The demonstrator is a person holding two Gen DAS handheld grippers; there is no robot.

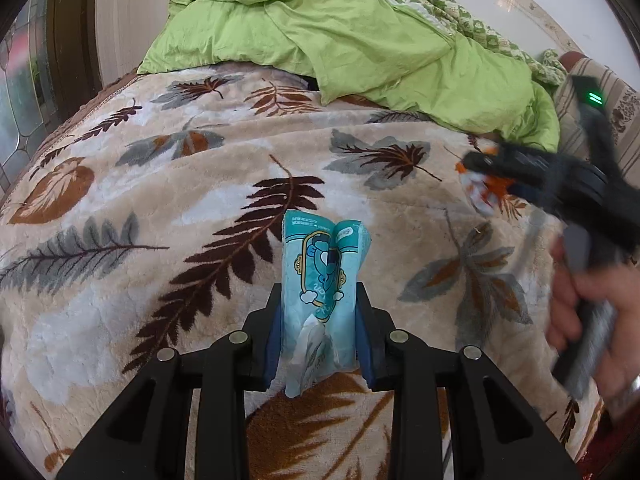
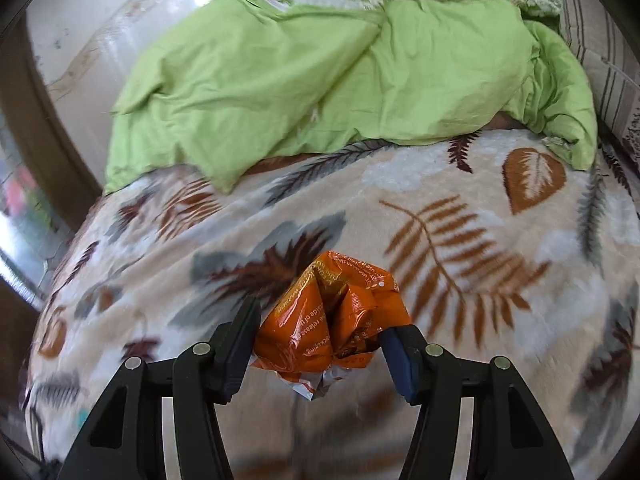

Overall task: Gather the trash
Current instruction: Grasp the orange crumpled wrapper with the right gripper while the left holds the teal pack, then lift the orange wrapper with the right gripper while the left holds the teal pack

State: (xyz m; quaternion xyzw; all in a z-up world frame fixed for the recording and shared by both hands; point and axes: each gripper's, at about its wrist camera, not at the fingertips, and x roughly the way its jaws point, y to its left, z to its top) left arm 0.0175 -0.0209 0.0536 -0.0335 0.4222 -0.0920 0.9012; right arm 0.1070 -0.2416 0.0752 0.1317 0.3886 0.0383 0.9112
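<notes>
My left gripper [image 1: 320,312] is shut on a teal tissue packet [image 1: 320,280] and holds it over the leaf-patterned blanket [image 1: 160,200]. My right gripper [image 2: 320,332] is shut on a crumpled orange wrapper [image 2: 336,316] above the same blanket [image 2: 480,240]. In the left wrist view the right gripper [image 1: 476,176] shows blurred at the right with the orange wrapper [image 1: 490,190] at its tip, held by a hand [image 1: 592,320].
A crumpled green duvet [image 1: 340,32] lies at the far side of the bed, also in the right wrist view [image 2: 320,80]. A striped pillow [image 1: 592,92] sits at the far right. A white wall [image 1: 120,20] and a glass door [image 1: 20,92] are at the left.
</notes>
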